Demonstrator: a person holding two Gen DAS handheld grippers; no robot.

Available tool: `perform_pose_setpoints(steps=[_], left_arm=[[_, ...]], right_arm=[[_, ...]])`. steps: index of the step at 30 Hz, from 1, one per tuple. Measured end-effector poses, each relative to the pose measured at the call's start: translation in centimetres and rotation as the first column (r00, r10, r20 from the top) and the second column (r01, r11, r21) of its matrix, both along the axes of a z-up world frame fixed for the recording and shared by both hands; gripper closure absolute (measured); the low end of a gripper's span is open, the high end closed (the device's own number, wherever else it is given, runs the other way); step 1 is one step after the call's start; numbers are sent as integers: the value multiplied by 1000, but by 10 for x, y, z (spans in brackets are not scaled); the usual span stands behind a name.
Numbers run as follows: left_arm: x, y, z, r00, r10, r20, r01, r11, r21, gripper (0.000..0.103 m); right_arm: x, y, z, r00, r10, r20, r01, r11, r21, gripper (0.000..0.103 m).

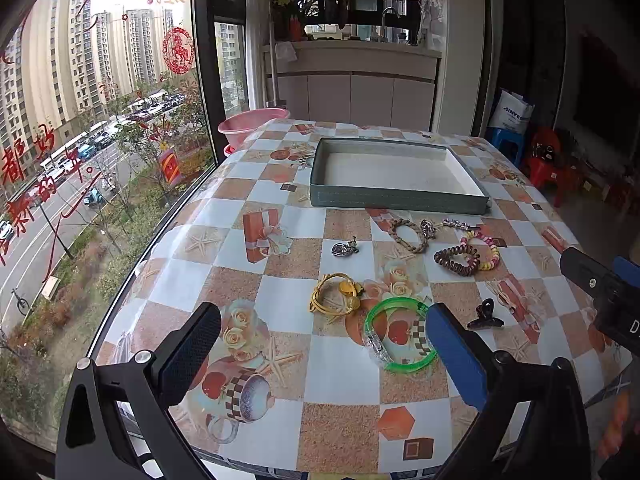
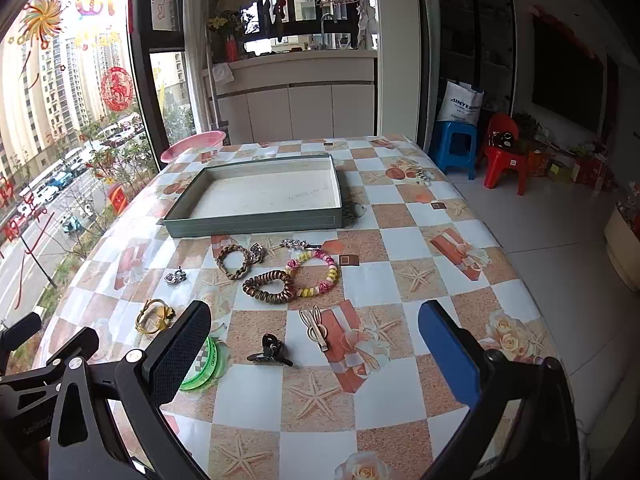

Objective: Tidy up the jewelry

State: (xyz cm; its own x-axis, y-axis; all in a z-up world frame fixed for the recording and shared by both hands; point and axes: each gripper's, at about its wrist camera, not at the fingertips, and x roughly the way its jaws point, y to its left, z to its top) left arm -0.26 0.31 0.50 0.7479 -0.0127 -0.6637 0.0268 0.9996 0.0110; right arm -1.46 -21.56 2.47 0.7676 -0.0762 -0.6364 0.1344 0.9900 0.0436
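Nothing is gathered yet: the shallow grey-green cardboard tray [image 2: 256, 222] on the far side sits empty. Both the left gripper [image 1: 322, 350] and right gripper [image 2: 316, 346] hang released. Next likely means closing on the near translucent green plastic bangle [image 1: 394, 334].

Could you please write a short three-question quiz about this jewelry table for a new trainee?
1. True or false: the grey tray already holds some jewelry.
2. Which item lies nearest the left claw? A) green bangle B) braided bracelet C) brown spiral hair tie
3. Fill in: the black hair clip lies on the ____.

Key: 1. false, it is empty. 2. A. 3. table, in front of the right claw, whose jaws are open.
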Motion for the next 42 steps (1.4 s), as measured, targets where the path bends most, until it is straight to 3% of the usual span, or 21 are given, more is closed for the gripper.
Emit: perform_pose_setpoints(steps=[42], left_arm=[[4,-1,1,1000,4,2,-4,1000,12,0]], right_arm=[[2,2,1,1000,4,6,-4,1000,5,0]])
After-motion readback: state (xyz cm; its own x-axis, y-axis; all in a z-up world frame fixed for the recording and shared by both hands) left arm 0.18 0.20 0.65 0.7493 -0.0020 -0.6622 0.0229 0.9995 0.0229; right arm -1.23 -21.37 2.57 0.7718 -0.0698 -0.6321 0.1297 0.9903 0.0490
